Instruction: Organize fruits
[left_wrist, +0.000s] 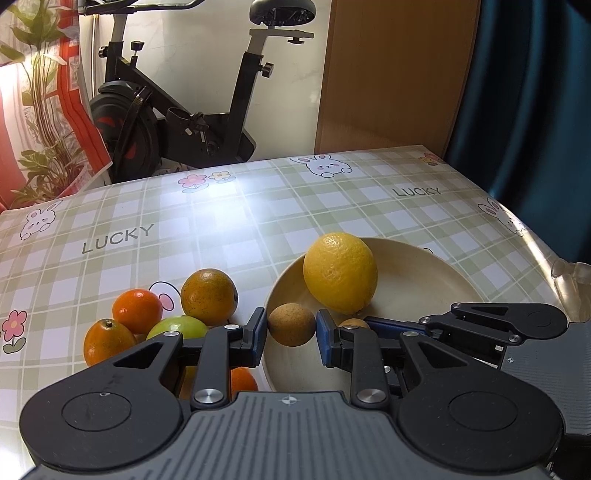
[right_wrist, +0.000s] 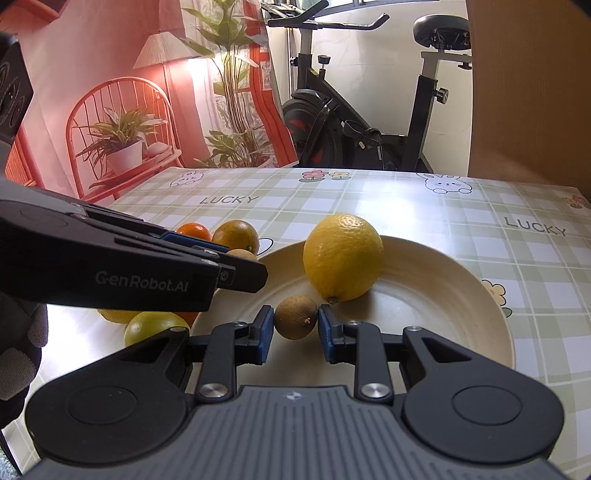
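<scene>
Placing small brown fruits in the cream round plate

My left gripper and right gripper each bracket a small brown round fruit; whether gripped, I cannot tell; retract straight, avoiding the large yellow lemon

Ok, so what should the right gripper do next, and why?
Probably open the right gripper a little to release the small brown fruit: its pads touch the fruit on both sides, and the fruit sits low over the cream plate, just in front of the lemon, so it should settle there.
</scene>
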